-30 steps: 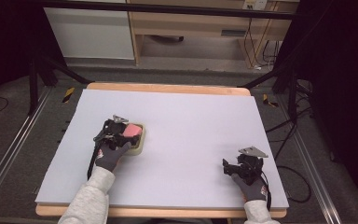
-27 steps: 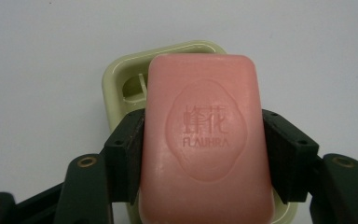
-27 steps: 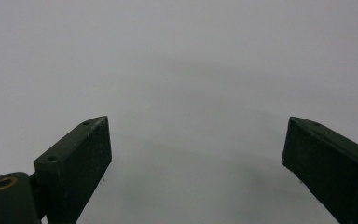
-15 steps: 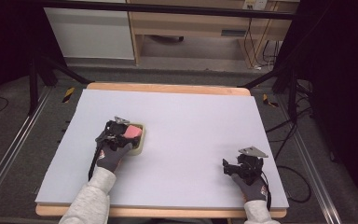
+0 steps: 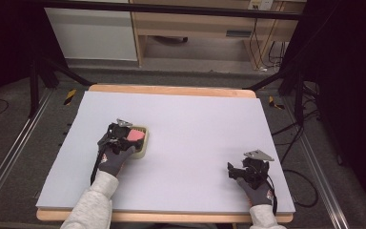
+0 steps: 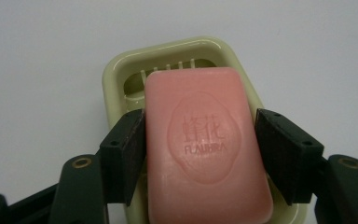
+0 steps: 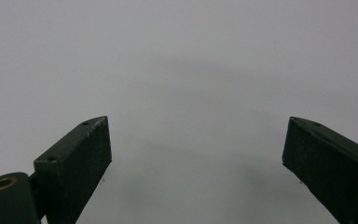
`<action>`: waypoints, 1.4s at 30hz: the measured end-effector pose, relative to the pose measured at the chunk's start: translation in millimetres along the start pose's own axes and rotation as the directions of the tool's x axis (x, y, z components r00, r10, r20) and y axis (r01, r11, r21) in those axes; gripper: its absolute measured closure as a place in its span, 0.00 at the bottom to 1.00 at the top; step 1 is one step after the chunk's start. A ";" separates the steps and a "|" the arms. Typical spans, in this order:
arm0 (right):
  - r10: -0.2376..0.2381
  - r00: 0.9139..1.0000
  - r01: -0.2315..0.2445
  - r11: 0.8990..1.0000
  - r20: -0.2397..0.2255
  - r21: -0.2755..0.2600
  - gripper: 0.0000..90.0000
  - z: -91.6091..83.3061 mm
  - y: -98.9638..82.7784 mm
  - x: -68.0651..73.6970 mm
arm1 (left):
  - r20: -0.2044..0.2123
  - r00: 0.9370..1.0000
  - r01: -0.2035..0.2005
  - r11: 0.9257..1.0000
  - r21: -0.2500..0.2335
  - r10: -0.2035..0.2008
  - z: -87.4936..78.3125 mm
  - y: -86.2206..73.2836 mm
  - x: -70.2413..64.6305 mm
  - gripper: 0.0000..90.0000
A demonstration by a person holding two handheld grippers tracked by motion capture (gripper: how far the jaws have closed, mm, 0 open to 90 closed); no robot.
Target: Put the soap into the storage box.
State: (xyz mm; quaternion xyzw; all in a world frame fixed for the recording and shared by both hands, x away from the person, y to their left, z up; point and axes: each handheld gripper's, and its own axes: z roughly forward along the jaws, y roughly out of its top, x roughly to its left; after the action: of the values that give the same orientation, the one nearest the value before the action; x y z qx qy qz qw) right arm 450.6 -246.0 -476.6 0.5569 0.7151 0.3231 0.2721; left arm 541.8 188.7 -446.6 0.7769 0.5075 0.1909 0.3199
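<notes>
Pale grey table (image 5: pixel 195 124) sitting in a dim room with cables on the floor. The left claw (image 6: pixel 200 140) is straddling a pink bar of soap (image 6: pixel 205 140), its jaws partly spread with one touching the soap's side and the other just off it. The soap is lying in a pale green soap dish (image 6: pixel 116 79) at the table's left. I'd squeeze evenly and lift straight, since soap is probably slippery. The right claw (image 7: pixel 196 154) is hanging wide and empty over bare table.

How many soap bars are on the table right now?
1. The pink soap bar lies in the pale green soap dish, between the left gripper jaws, left of the table's middle.
</notes>
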 end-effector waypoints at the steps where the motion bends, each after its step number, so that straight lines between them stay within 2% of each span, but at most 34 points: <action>1: -0.001 1.000 0.001 1.000 0.000 0.000 0.09 0.0 0.0 -0.1 | 0.003 1.000 0.001 1.000 -0.003 -0.001 -1.4 0.6 0.1 0.38; 6: 0.002 1.000 -0.002 1.000 -0.001 0.000 0.09 -0.6 0.1 0.1 | 0.006 1.000 -0.005 1.000 -0.030 0.006 -8.5 3.2 -1.2 0.36; 15: 0.023 1.000 -0.023 1.000 0.003 -0.012 0.08 -2.4 0.0 -1.9 | 0.054 0.999 0.008 0.995 -0.097 -0.003 -28.8 7.2 -0.3 0.32; 21: 0.021 1.000 -0.021 1.000 0.004 -0.011 0.08 -3.0 -0.7 -3.3 | 0.079 0.997 -0.012 0.991 -0.130 0.022 -42.2 2.4 0.4 0.29; 25: 0.020 1.000 -0.020 1.000 0.006 -0.010 0.08 -3.3 -0.8 -3.3 | 0.086 0.996 -0.015 0.988 -0.151 0.029 -50.9 -5.6 6.5 0.28; 33: 0.036 0.999 -0.036 0.999 0.009 -0.017 0.08 -6.7 -1.6 -8.2 | 0.064 0.997 -0.032 0.983 -0.180 0.044 -60.0 -28.8 19.2 0.27; 37: 0.040 0.999 -0.040 0.999 0.012 -0.018 0.08 -6.7 -1.7 -9.0 | 0.038 0.999 -0.022 0.984 -0.179 0.030 -63.1 -44.3 29.0 0.27; 42: 0.040 0.999 -0.040 0.999 0.024 -0.018 0.08 -7.7 -1.8 -10.1 | 0.023 1.000 -0.007 0.988 -0.155 0.010 -65.0 -61.5 38.9 0.28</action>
State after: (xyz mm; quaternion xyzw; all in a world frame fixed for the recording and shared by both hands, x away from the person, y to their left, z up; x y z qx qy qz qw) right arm 446.0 -257.4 -472.7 0.5726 0.6978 0.3277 0.2791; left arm 476.4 261.1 -443.2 0.7541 0.4840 0.2219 0.3844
